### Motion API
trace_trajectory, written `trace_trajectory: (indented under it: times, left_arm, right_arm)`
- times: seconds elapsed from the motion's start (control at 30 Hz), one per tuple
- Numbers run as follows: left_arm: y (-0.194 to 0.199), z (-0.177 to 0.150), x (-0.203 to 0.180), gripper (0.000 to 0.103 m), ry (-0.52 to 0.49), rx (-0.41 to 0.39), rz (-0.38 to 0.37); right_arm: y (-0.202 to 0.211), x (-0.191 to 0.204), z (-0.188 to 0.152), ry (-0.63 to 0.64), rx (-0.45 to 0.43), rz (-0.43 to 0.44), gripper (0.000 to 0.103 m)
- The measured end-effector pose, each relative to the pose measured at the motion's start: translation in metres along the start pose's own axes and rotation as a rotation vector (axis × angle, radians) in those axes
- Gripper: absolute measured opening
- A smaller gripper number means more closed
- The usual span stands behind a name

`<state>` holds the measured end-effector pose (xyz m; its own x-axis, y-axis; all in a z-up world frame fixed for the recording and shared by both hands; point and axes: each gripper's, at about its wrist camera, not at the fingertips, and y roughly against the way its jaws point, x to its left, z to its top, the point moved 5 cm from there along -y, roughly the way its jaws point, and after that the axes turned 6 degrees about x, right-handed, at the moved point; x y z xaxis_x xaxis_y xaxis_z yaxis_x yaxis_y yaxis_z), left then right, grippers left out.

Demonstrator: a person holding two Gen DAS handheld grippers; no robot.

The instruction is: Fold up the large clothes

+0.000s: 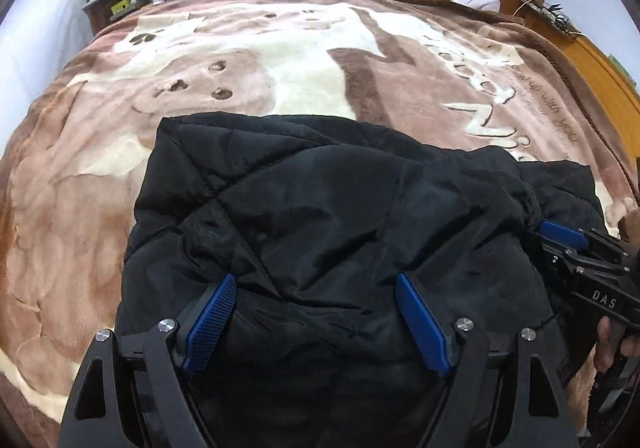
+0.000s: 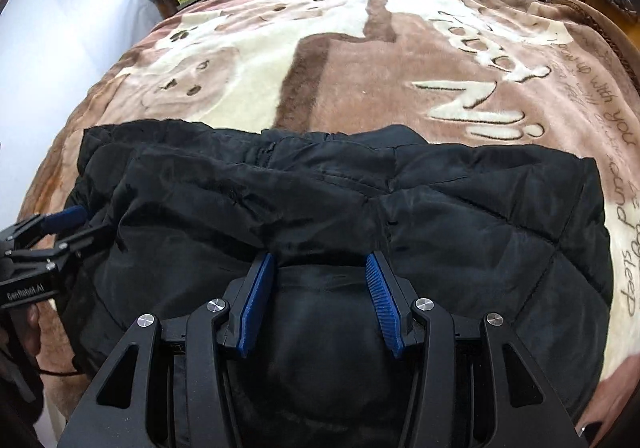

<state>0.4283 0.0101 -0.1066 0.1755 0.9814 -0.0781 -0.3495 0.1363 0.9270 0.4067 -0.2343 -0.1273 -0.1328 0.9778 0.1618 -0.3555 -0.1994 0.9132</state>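
Blue-padded fingers of the left tool (image 1: 316,298) stand spread wide over the near hem of the black quilted padded jacket (image 1: 320,215), pinching nothing that shows. Right tool (image 2: 320,272), likewise spread, straddles a bulge of the same jacket at its near edge; whether cloth sits between the pads cannot be told.

Jacket lies on the bed, on a brown and cream plush blanket (image 1: 304,59) with bear print, long axis running 9 to 3 o'clock across both views, bulk stretching toward 12. Both tools sit at the 6 o'clock edge, left tool nearer the 9 o'clock end, right nearer 3; neither is clearly closer to the fabric.

Judgement: the coming fold likely carries the near edge toward 12.

Writing: "DAS" on the right tool's body in the left view; "GenRobot.AI" on the left tool's body in the right view; blanket script reads "with you", "sleep".
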Motion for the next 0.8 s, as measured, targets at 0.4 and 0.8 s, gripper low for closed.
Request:
trace_trajectory:
  times: [0.4, 0.8]
  left_arm:
    - [-0.043, 0.003, 0.011, 0.083, 0.073, 0.085, -0.042]
    - [0.014, -0.004, 0.02, 0.082, 0.009, 0.037, -0.093]
  right_arm:
    - [-0.038, 0.0, -0.001, 0.031, 0.068, -0.052, 0.05]
    - [0.023, -0.003, 0.001, 0.024, -0.024, -0.016, 0.051]
